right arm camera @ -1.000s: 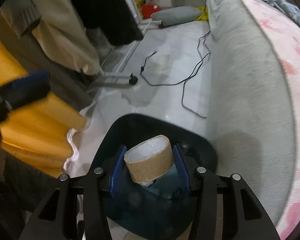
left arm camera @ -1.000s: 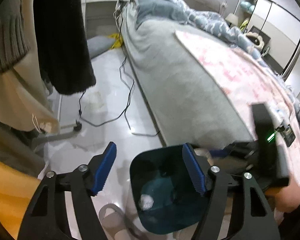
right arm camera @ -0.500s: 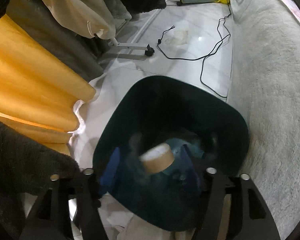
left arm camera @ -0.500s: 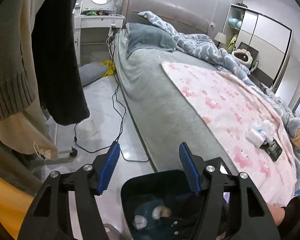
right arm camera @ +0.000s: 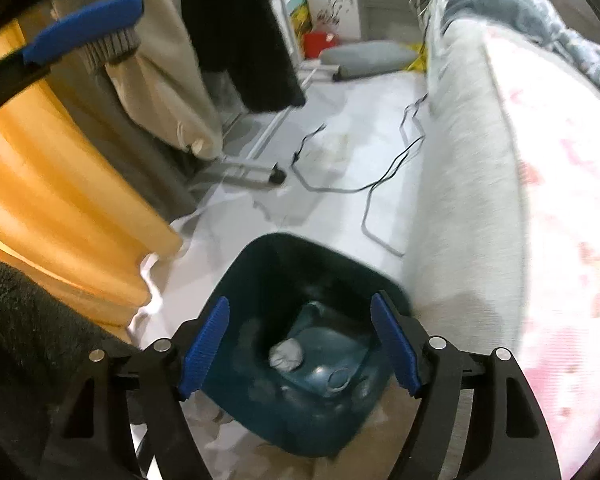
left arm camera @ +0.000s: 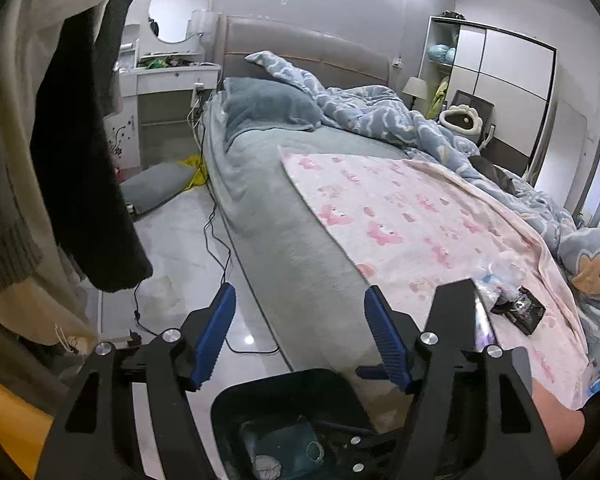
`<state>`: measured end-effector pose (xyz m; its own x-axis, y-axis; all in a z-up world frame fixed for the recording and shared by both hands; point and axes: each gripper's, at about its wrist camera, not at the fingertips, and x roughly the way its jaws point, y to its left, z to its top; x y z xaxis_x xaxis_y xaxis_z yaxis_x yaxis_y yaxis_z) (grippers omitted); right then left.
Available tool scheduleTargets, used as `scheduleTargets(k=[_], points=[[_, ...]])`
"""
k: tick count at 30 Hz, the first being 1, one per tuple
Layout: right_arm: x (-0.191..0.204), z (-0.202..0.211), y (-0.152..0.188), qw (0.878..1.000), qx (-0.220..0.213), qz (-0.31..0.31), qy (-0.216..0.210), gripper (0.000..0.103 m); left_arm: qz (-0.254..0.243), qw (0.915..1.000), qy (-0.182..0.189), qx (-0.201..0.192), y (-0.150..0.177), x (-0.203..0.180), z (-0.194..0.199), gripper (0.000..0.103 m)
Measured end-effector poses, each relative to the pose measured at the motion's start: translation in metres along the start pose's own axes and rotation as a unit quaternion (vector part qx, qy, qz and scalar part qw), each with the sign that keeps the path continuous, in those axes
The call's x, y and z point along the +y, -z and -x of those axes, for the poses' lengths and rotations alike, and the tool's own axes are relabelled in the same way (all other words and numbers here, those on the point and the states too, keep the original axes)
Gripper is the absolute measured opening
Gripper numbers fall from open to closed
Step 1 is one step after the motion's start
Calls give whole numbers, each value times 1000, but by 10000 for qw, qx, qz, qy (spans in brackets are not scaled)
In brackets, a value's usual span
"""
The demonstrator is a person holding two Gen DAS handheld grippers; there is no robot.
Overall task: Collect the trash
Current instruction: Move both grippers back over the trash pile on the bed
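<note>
My right tongs (right arm camera: 300,348) hang spread wide and hold nothing, right above the dark bin (right arm camera: 260,272) that stands on the pale floor (right arm camera: 340,128) just beside the edge of the bed (right arm camera: 468,160). Down in the bin I can see a crumpled grey wad of paper (right arm camera: 286,354) lying on a bluish lining, with a small ring-shaped thing (right arm camera: 339,380) close to it; the view is blurred, so I cannot tell more about that one. My left tongs (left arm camera: 300,336) are spread apart too and empty, pointing over the near rim of the bin (left arm camera: 284,380) toward the bed (left arm camera: 284,240). On the bed lies a pink patterned blanket (left arm camera: 420,216), and on it, toward my right, a clear crumpled wrapper (left arm camera: 500,276) sits touching a small dark packet (left arm camera: 524,314). A rumpled blue quilt (left arm camera: 380,116) is heaped further back. A black cable (right arm camera: 388,160) trails across the floor between the bed and the clothes (right arm camera: 236,32) hanging at my left.
</note>
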<state>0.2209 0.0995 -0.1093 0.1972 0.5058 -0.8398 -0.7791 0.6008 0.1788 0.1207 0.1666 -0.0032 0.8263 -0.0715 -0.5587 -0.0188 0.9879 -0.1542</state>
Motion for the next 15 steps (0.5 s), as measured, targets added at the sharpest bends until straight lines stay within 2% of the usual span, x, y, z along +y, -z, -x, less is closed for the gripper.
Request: scheduleTargets(k=[8, 10, 15], points=[[-31, 55, 7, 9966, -688, -92, 438, 76, -21, 9998, 63, -198, -9, -31, -1, 79], [-39, 66, 9, 9951, -822, -107, 544, 77, -26, 9996, 199, -207, -10, -40, -2, 84], [-65, 98, 18, 9896, -1112, -240, 878, 80, -54, 9990, 414, -163, -11, -63, -9, 84]])
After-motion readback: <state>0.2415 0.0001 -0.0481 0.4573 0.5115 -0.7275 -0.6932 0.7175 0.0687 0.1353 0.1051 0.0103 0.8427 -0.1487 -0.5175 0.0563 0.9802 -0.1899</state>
